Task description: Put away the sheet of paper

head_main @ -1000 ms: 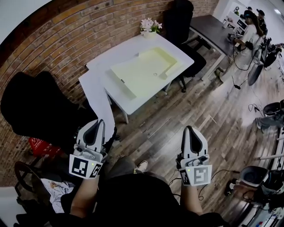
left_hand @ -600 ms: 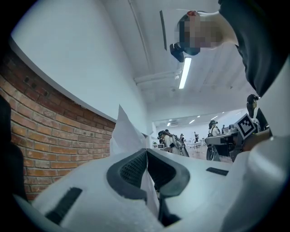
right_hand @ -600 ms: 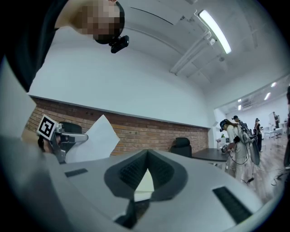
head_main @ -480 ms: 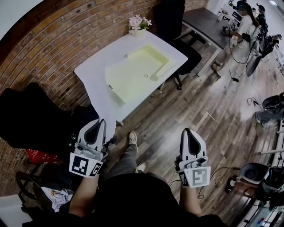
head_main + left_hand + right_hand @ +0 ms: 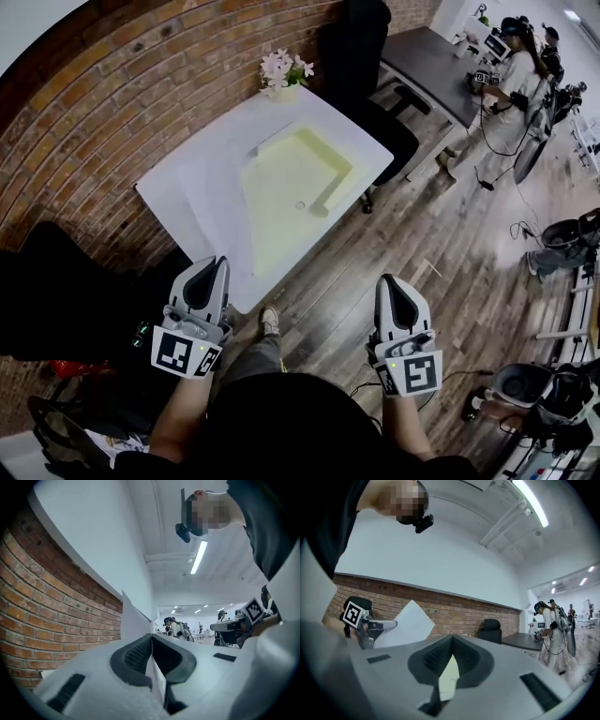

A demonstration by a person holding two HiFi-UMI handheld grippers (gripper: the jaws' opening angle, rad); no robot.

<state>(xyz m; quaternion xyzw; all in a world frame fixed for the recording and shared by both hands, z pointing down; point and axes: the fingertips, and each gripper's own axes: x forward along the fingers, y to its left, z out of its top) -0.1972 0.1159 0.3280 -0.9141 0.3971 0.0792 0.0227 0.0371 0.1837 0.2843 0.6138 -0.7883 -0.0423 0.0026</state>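
A white sheet of paper (image 5: 214,220) stands up from my left gripper (image 5: 217,266), whose jaws are shut on its lower edge. In the left gripper view the sheet (image 5: 132,620) rises edge-on between the black pads of that gripper (image 5: 151,637). The right gripper view shows the sheet (image 5: 405,620) to the left, beside the left gripper's marker cube. My right gripper (image 5: 382,281) hangs over the wooden floor with its jaws (image 5: 452,639) together and nothing seen in them. Ahead stands a white table (image 5: 225,122) with a pale yellow tray (image 5: 291,178) on it.
A pot of pale flowers (image 5: 281,73) sits at the table's far edge by the brick wall (image 5: 112,103). A black office chair (image 5: 361,47) stands behind the table and another black chair (image 5: 56,291) at my left. Beyond a dark table (image 5: 427,56), people (image 5: 520,56) stand.
Both grippers have moved toward the white table, which now lies closer and more in front of them. The left gripper still holds the sheet; the person's foot has stepped forward.
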